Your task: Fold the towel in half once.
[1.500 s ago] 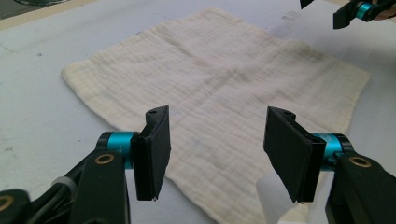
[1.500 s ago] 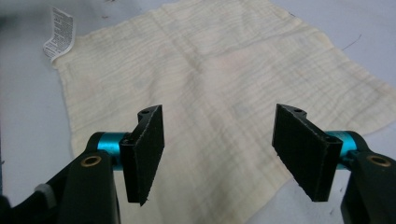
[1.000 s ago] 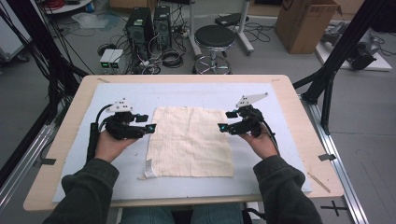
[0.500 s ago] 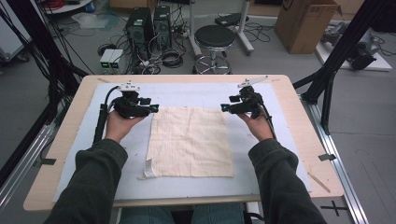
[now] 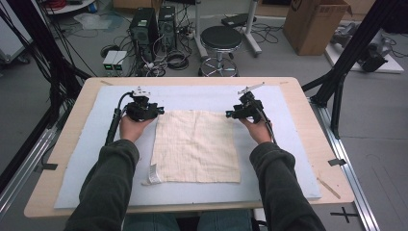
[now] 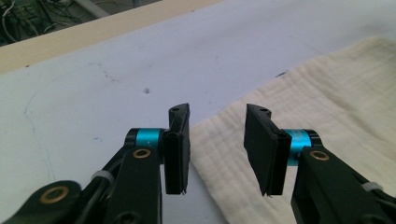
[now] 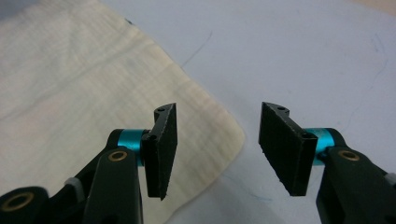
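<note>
Cream cloth (image 5: 196,146) lies flat mid-worktop (image 5: 308,125) on pale mat (image 5: 86,159), far corners flanked by left gripper (image 5: 156,111) & right gripper (image 5: 230,115), both w/ jaws part-open, just been closing, nothing pinched yet, prob. lined up to grab corners.

One cream cloth (image 5: 196,146) on table (image 5: 308,130); two grippers, left (image 5: 153,111), right (image 5: 231,114), at its far corners.

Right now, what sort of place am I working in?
Most likely a lab or workshop: computer towers with tangled cables on the floor, a black frame beside the table, and a cardboard box.
</note>
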Motion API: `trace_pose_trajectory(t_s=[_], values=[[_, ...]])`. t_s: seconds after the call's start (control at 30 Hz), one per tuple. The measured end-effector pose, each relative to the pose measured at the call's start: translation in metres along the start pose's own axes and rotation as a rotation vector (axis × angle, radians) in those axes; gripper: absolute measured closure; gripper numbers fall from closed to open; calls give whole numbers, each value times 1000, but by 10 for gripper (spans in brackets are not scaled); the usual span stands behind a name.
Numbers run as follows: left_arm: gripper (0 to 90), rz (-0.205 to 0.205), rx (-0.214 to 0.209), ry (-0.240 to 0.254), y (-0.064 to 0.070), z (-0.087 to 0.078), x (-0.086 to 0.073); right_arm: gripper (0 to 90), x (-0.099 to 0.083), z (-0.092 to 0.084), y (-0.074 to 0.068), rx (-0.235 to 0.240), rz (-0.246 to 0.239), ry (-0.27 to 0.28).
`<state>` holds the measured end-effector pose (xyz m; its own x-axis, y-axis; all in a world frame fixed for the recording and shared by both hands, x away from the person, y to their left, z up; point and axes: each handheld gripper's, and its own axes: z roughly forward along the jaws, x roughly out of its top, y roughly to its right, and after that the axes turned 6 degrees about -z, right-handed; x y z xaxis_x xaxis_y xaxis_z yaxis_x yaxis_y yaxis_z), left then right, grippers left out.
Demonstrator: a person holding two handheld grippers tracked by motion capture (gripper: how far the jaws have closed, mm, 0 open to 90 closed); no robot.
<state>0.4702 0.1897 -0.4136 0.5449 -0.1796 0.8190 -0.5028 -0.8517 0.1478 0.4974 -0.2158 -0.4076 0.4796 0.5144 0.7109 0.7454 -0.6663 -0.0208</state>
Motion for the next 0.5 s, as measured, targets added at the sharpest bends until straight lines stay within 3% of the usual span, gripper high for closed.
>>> trace_pose_trajectory(t_s=[0.07,0.27,0.33,0.37,0.43,0.5], values=[[615,-29,10,-36,-5,8,-5,467,-3,6,2,-1,4,-24],[615,-42,43,-117,-4,23,-12,493,-8,21,4,7,44,-58],[633,-43,48,-123,-3,26,-14,534,-10,25,2,13,57,-73],[639,-38,71,-129,0,28,-14,568,-10,27,1,0,56,-70],[710,-42,55,-126,3,29,-14,623,-9,26,1,-26,73,-74],[771,-26,39,-130,5,29,-14,746,-9,25,1,-41,84,-80]])
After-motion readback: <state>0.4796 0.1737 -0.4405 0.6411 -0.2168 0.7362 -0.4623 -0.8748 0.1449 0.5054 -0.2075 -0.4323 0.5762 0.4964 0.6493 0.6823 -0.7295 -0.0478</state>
